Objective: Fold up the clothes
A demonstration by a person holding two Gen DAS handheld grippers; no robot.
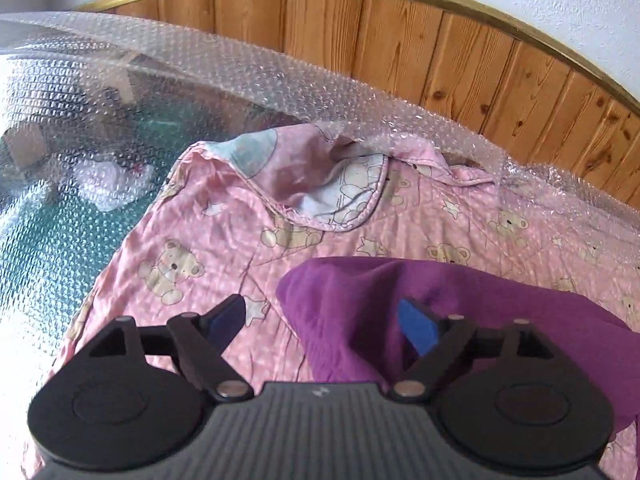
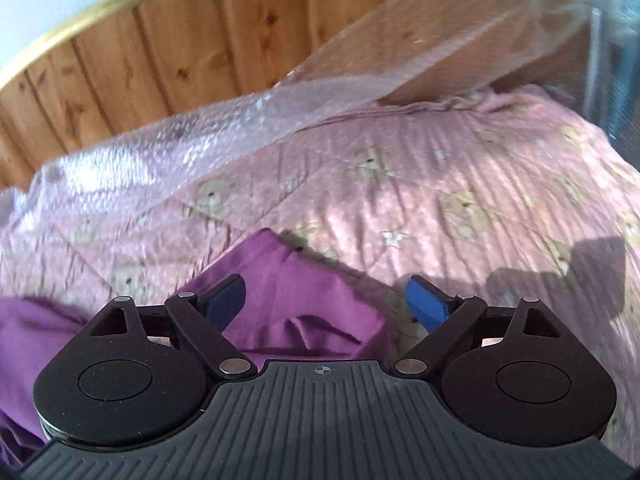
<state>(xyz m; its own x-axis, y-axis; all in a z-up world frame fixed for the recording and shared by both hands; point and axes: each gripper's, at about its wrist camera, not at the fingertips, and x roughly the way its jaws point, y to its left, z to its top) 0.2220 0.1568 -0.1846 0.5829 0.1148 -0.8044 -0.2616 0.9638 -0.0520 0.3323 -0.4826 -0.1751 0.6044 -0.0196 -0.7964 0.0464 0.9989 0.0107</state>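
A purple garment (image 1: 460, 312) lies crumpled on a pink teddy-bear quilt (image 1: 192, 248). In the left wrist view my left gripper (image 1: 324, 320) is open, hovering over the garment's left edge, its right blue pad over the cloth and its left over the quilt. In the right wrist view the garment (image 2: 292, 292) lies below and to the left, a pointed corner toward the headboard. My right gripper (image 2: 326, 300) is open above that corner, holding nothing.
Bubble wrap (image 1: 280, 80) drapes over the quilt's far edge and the left side. A wooden headboard (image 1: 460, 68) with a gold rim stands behind. A brown box (image 2: 460, 52) under plastic sits at the quilt's far right. The quilt (image 2: 460, 184) extends right.
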